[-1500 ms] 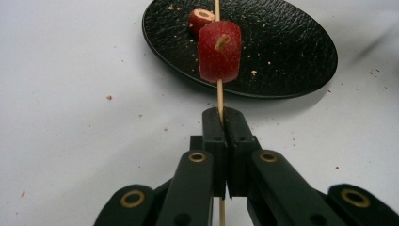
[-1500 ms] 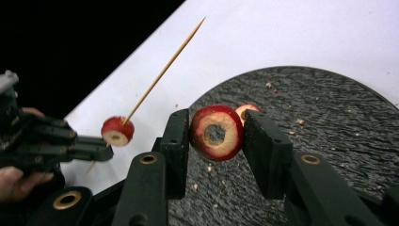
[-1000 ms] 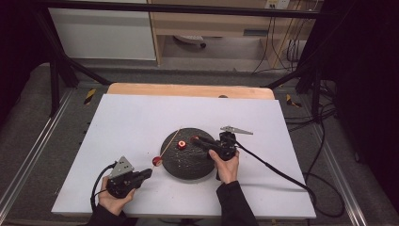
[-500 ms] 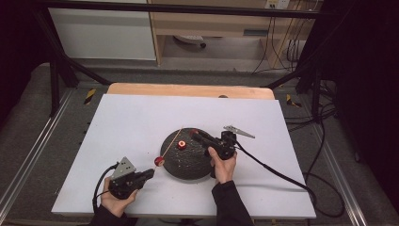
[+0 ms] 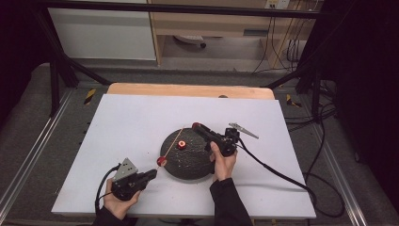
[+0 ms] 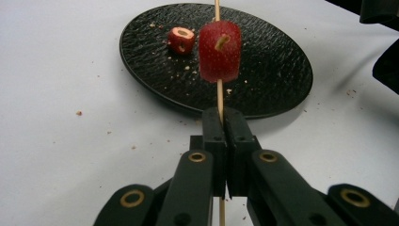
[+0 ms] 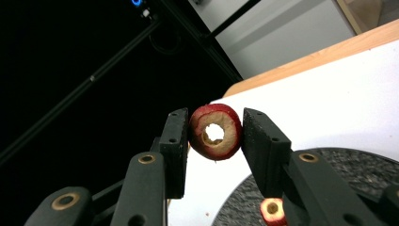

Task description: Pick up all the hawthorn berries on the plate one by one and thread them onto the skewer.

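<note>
Left gripper view: left gripper [image 6: 225, 123] clamped on skewer [image 6: 219, 96], one red fruit piece [image 6: 219, 51] threaded, held over plate [image 6: 277, 75] edge. Right gripper [image 7: 215, 136] pinches cored fruit ring [image 7: 215, 132] above the desk [image 5: 131, 117]. Third piece [image 5: 180, 145] lies on plate.

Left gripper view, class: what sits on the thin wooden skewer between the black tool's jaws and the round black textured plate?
One red cored fruit piece is threaded on the skewer, in front of the plate.

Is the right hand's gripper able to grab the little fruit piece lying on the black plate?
Probably not yet: the right gripper is shut on a red fruit ring, though the little piece on the plate lies uncovered.
</note>
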